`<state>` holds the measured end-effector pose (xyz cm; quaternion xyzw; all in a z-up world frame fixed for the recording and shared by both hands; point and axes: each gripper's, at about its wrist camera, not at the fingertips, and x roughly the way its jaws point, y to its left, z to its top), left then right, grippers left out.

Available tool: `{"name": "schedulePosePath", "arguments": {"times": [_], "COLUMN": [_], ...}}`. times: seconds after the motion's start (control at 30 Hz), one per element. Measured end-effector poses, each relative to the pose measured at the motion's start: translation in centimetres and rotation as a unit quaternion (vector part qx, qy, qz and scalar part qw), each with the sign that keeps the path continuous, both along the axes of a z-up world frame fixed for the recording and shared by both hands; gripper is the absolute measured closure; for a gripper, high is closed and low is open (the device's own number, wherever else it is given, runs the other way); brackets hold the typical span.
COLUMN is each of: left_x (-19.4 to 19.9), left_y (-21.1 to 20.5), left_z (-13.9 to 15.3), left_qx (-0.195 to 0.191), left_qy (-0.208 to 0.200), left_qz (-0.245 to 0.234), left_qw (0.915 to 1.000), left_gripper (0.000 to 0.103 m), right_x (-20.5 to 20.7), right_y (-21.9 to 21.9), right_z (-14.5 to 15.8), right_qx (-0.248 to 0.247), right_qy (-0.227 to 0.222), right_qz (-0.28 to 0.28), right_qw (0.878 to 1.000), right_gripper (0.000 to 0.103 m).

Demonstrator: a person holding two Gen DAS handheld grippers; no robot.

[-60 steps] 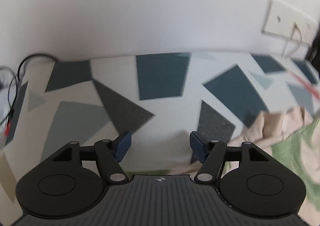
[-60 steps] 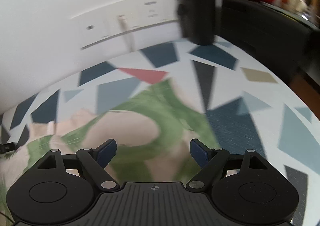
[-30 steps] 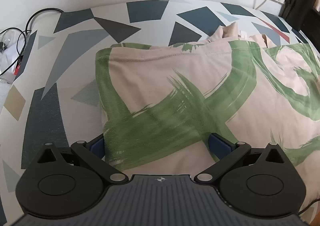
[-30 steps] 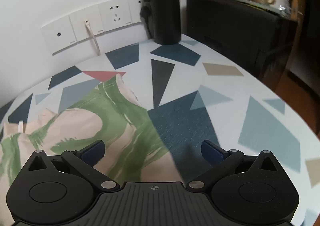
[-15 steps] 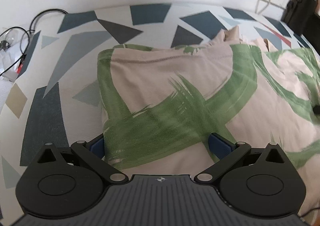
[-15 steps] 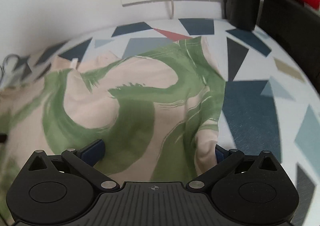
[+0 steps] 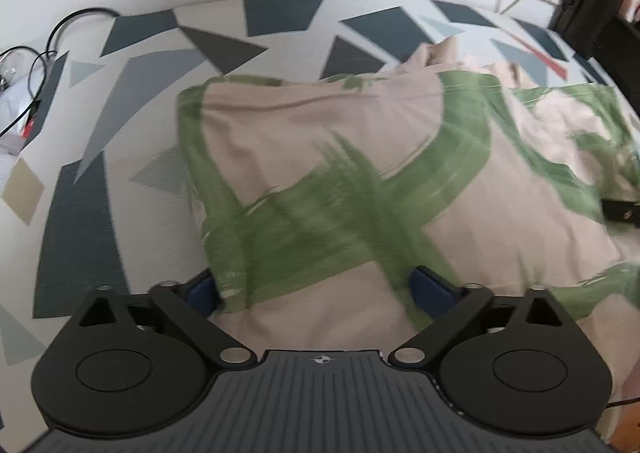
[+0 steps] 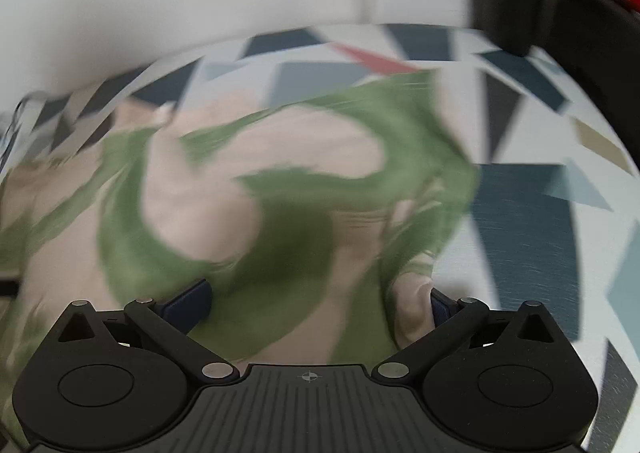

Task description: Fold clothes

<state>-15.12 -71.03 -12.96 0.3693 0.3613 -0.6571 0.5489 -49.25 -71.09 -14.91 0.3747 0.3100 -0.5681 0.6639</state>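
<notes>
While the beige garment with green brushstrokes (image 7: 320, 181) lies spread on the patterned surface (image 7: 80, 213), its near hem runs between the wide-open fingers of both the left tongs (image 7: 316, 289) and the right tongs (image 8: 316, 301), neither gripping it. Judged from this, pinching well means taking each corner squarely, all layers together, with both sides level. The right view is heavily blurred, so the cloth's right edge just ahead of those tongs is hard to read; the bunched far part of the garment hides how it lies.
</notes>
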Motion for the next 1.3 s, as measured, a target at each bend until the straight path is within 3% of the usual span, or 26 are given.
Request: {"name": "schedulePosePath", "arguments": {"times": [0.1, 0.13, 0.2, 0.23, 0.27, 0.3, 0.33, 0.4, 0.5, 0.57, 0.73, 0.87, 1.0, 1.3], "left_x": [-0.6, -0.6, -0.4, -0.1, 0.1, -0.1, -0.3, -0.3, 0.8, 1.2, 0.6, -0.1, -0.4, 0.3], "left_y": [0.2, 0.3, 0.3, 0.1, 0.0, 0.0, 0.3, 1.3, 3.1, 4.4, 9.6, 15.9, 21.9, 34.5], "left_z": [0.2, 0.3, 0.6, 0.6, 0.7, 0.8, 1.0, 1.7, 3.9, 6.0, 11.0, 14.2, 15.4, 17.6], "left_qx": [-0.01, -0.014, -0.02, -0.01, -0.002, 0.0, -0.003, -0.021, -0.053, -0.073, -0.138, -0.18, -0.191, -0.207], "left_qy": [0.001, 0.003, 0.013, 0.039, 0.06, 0.061, 0.058, 0.061, 0.091, 0.102, 0.066, 0.039, 0.012, -0.033], "left_qz": [-0.009, -0.006, 0.001, 0.007, 0.012, 0.011, 0.01, 0.018, 0.057, 0.081, 0.15, 0.246, 0.323, 0.464], "left_qw": [0.9999, 0.9999, 0.9997, 0.9992, 0.9981, 0.9981, 0.9983, 0.9978, 0.9928, 0.9888, 0.9768, 0.9517, 0.9269, 0.8607], "left_gripper": [0.025, 0.033, 0.075, 0.08, 0.081, 0.081, 0.082, 0.082, 0.082, 0.082, 0.082, 0.082, 0.082, 0.082], "right_x": [1.0, 1.4, 2.1, 2.4, 2.6, 2.6, 2.5, 2.7, 2.8, 1.9, 0.3, 0.1, 1.9, 12.0], "right_y": [-0.6, -0.7, -0.8, -0.9, -0.9, -1.0, -1.3, -1.3, -0.2, 0.3, 0.3, -1.4, -2.4, 1.8], "right_z": [0.1, 0.1, 0.1, 0.2, 0.4, 0.7, 0.9, 1.2, 3.0, 4.9, 8.9, 10.6, 12.0, 15.3], "right_qx": [0.004, 0.003, -0.006, -0.013, -0.019, -0.024, -0.017, -0.001, -0.035, -0.054, -0.104, -0.109, -0.101, -0.032], "right_qy": [-0.022, -0.014, 0.002, 0.005, 0.007, -0.002, -0.031, -0.069, -0.099, -0.145, -0.207, -0.254, -0.27, -0.275], "right_qz": [0.022, 0.03, 0.044, 0.048, 0.052, 0.054, 0.059, 0.058, 0.06, 0.062, 0.141, 0.209, 0.295, 0.465], "right_qw": [1.0, 0.999, 0.999, 0.999, 0.998, 0.998, 0.998, 0.996, 0.993, 0.986, 0.963, 0.938, 0.911, 0.841], "right_gripper": [0.001, 0.001, 0.005, 0.016, 0.027, 0.058, 0.072, 0.075, 0.078, 0.078, 0.078, 0.078, 0.078, 0.078]}}
